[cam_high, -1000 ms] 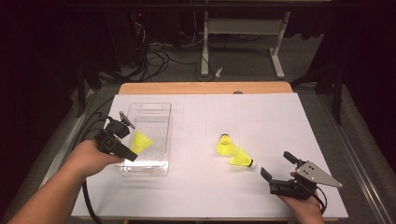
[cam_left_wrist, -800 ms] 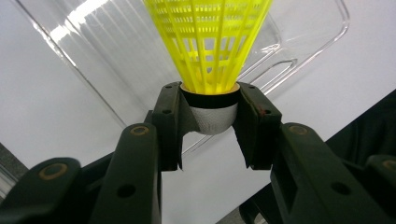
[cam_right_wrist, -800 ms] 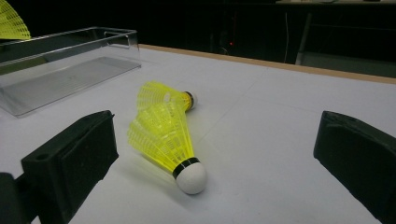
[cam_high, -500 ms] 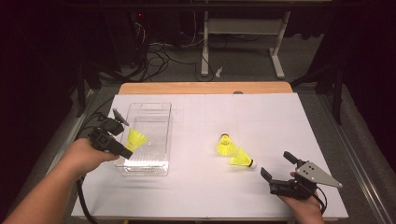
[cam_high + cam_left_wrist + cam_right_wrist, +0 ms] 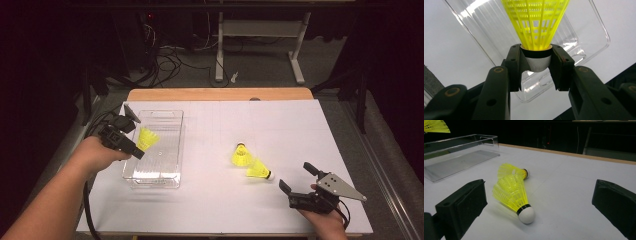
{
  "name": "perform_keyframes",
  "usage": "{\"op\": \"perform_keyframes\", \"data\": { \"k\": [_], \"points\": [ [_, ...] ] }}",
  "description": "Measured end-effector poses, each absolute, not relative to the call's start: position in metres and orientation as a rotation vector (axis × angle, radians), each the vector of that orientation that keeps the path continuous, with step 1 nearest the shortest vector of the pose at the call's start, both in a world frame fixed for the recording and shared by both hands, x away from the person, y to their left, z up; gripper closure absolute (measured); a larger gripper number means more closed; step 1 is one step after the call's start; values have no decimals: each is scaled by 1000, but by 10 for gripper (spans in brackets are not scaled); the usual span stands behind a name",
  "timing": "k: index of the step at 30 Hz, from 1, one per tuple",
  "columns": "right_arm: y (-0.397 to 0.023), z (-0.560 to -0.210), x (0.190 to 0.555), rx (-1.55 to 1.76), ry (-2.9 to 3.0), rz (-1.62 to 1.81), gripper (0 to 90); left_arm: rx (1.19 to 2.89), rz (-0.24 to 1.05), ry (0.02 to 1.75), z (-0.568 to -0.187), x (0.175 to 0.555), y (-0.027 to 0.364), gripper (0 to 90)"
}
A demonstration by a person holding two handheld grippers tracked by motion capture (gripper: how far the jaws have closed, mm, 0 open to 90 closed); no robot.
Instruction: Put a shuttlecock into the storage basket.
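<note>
Shuttlecock [image 5: 147, 138] in yellow hangs in the left gripper [image 5: 134, 145] over the near-left part of the clear tray [image 5: 170, 175], seen from the high view; the tray sits at the left of the white table [image 5: 280, 130]. Two more shuttlecocks lie right of centre: one upright on its skirt [image 5: 240, 155], one on its side just beside it [image 5: 259, 170], nearer the right gripper [image 5: 295, 180], which rests at the near right with its jaws apart and nothing between them.

From the left gripper view, the jaws are clamped on the white cork base [image 5: 537, 62] of the held shuttlecock, just under the black band, with the mesh skirt [image 5: 535, 22] free above. That looks like the right place to hold: the cork is firm and rounded, while the skirt is thin, springy plastic that would likely buckle under a squeeze. It should weigh almost nothing, so a light grip will do.

From the right gripper view, the lying shuttlecock [image 5: 512, 195] points its cork [image 5: 526, 215] toward the camera between the open pads [image 5: 466, 202], well placed for a pinch at the base.
</note>
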State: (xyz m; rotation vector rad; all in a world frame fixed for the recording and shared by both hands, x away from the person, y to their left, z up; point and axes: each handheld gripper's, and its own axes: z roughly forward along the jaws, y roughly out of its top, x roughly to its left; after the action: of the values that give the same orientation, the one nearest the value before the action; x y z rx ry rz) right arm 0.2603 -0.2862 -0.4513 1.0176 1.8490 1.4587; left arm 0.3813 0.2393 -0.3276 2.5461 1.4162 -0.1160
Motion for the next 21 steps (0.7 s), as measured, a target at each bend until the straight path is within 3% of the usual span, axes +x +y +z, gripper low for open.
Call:
{"op": "perform_keyframes", "data": {
  "k": [21],
  "points": [
    [-288,-452,261,1029,1846,1460,2,2531,-91,1481,-324,410,238,649]
  ]
}}
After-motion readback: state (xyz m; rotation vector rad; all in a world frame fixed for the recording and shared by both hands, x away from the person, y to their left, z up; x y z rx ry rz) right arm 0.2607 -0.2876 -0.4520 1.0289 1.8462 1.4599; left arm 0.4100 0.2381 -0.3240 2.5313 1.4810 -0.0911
